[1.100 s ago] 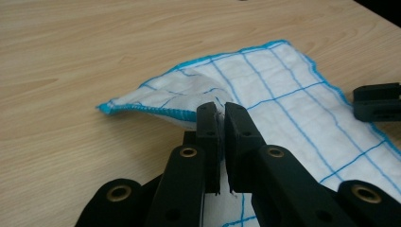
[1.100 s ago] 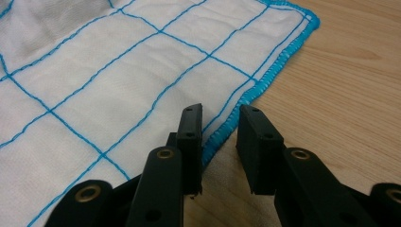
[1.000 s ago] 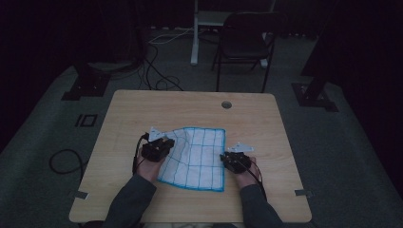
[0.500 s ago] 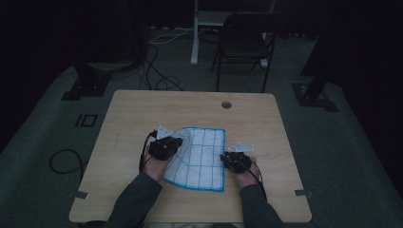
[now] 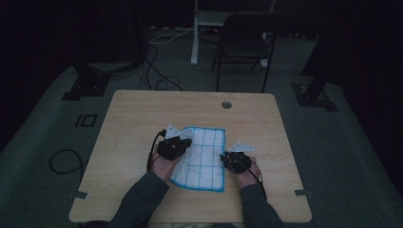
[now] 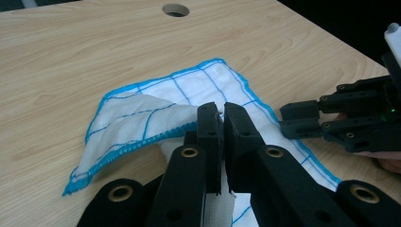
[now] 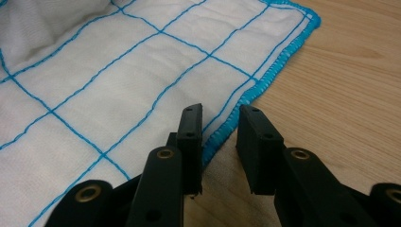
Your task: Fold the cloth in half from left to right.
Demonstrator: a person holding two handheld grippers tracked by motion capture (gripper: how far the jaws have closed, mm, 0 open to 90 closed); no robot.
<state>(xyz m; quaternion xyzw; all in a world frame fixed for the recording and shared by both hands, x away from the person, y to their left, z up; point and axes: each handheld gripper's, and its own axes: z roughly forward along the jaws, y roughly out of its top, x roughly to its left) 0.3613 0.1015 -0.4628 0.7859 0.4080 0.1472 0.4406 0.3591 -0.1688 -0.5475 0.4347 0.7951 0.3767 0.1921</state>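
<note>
A white cloth with a blue grid and blue hem (image 5: pixel 203 156) lies on the wooden table (image 5: pixel 138 118) in the high view. My left gripper (image 5: pixel 183 144) is at the cloth's left side. In the left gripper view it (image 6: pixel 221 113) is shut on the hem, and the lifted left part of the cloth (image 6: pixel 142 118) folds over toward the middle. My right gripper (image 5: pixel 227 159) sits at the cloth's right edge. In the right gripper view it (image 7: pixel 220 120) is open, with the cloth's hem (image 7: pixel 246 97) running into the gap between the jaws. The right gripper (image 6: pixel 350 118) also appears in the left gripper view.
A round cable hole (image 5: pixel 226 104) is in the table's far side. Behind the table stand a dark chair (image 5: pixel 247 42) and a white post (image 5: pixel 195 33), with cables (image 5: pixel 157 71) on the floor. Bare wood surrounds the cloth.
My left gripper has moved to the right with the cloth's left edge, so the cloth looks narrower and partly folded over. The right gripper has stayed in place.
</note>
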